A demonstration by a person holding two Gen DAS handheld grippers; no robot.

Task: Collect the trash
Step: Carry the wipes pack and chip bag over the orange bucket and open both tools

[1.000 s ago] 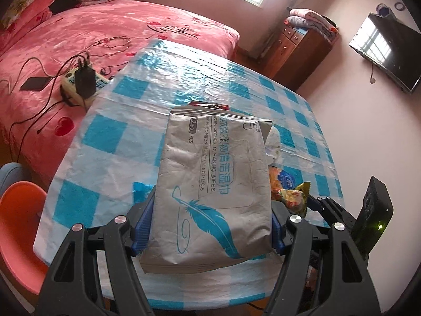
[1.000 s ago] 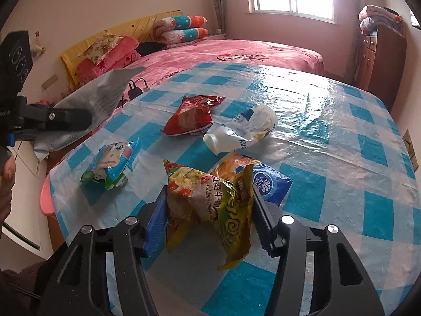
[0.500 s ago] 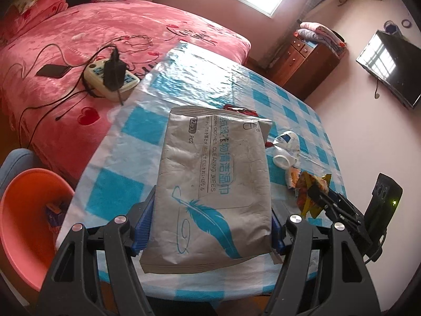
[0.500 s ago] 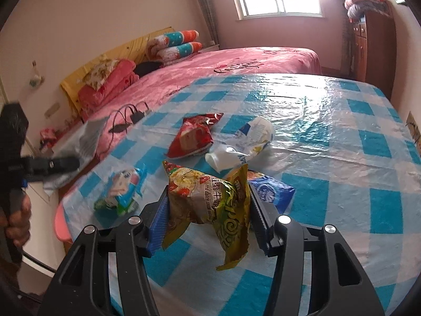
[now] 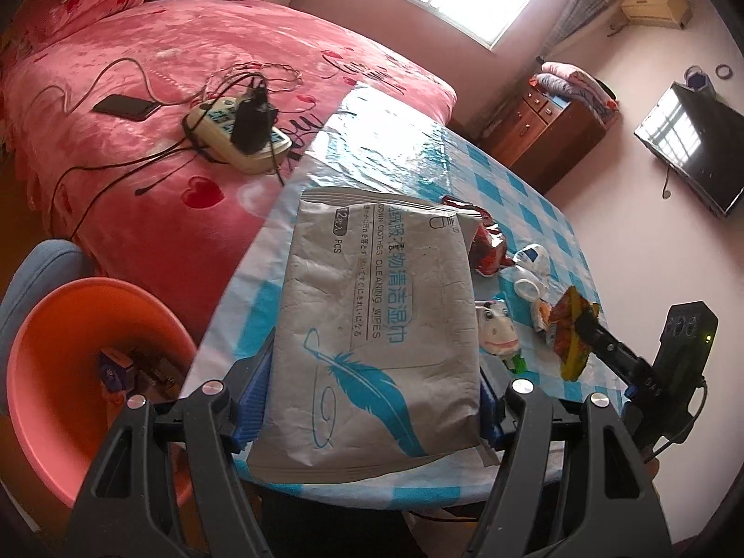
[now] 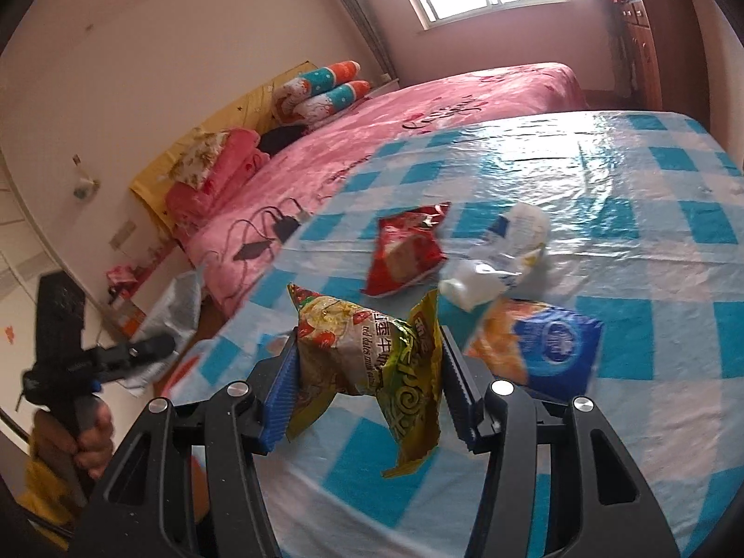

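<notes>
- Left tool point(image 5: 367, 400) pinches a grey wipes pack point(image 5: 379, 325): crumpled, blue feather print, blue lettering, flat between the blue pads, held at the counter's near-left corner.
- Right tool point(image 6: 369, 390) pinches a yellow-green snack wrapper point(image 6: 372, 358): crinkled, torn tail hanging below the pads, held above the counter's near edge.
- On the counter point(image 6: 651, 279): red wrapper point(image 6: 404, 251), crushed white bottle point(image 6: 497, 260), orange-blue packet point(image 6: 539, 344) just right of the right tool.
- Left view also shows a small cartoon-cow packet point(image 5: 500, 335), partly behind the wipes pack.
- Orange bin point(image 5: 60, 372) sits low at left, beside the counter; contents dark, hard to make out, rim cut off by the left tool.
- Right view: motion-blurred; a hand point(image 6: 76, 437) grips the left tool's handle at far left.
- Counter wears a glossy blue-white check cloth.
- Pink bed point(image 5: 186, 69) beyond it carries a power strip point(image 5: 237, 135), cables, a phone point(image 5: 123, 107).
- Wooden dresser point(image 5: 548, 139), wall TV point(image 5: 693, 149), bright window.
</notes>
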